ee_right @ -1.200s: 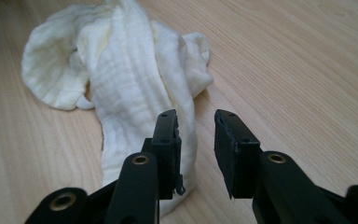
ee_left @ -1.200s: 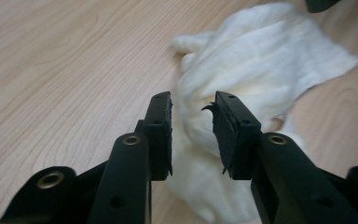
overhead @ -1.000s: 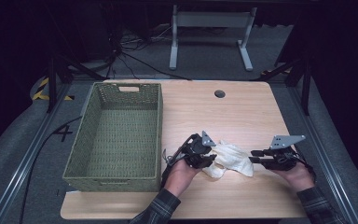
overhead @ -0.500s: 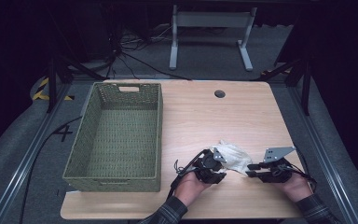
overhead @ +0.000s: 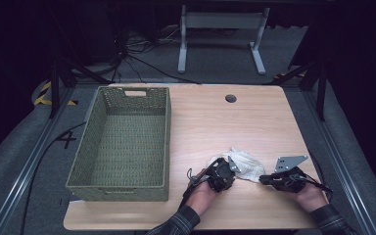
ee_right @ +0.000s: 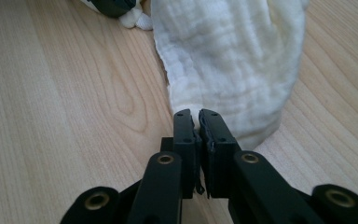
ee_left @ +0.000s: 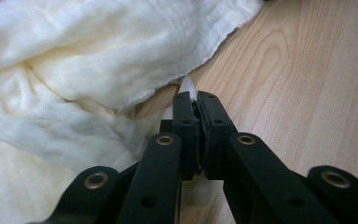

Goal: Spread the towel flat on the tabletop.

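A crumpled cream cloth (overhead: 245, 163) lies on the wooden table (overhead: 235, 122) near its front right. My left gripper (overhead: 229, 170) sits at the cloth's left side. Its jaws have just been closing and now pinch a corner of the cloth (ee_left: 74, 70) at the left gripper's tips (ee_left: 196, 99). My right gripper (overhead: 262, 179) is at the cloth's right end. Its jaws have also just been closing, and the right gripper's tips (ee_right: 196, 115) clamp the narrow end of the cloth (ee_right: 233, 60). Both grippers rest low on the tabletop.
A green woven basket (overhead: 167, 142) stands empty on the left half of the table. A round cable hole (overhead: 231, 98) sits near the far edge. Bare wood stretches between the basket and the cloth. The table's front edge is just behind the hands.
Both hands came down and toward the table's front edge. Both pairs of jaws went from partly open to pinched on the cloth, which is now bunched smaller between them.
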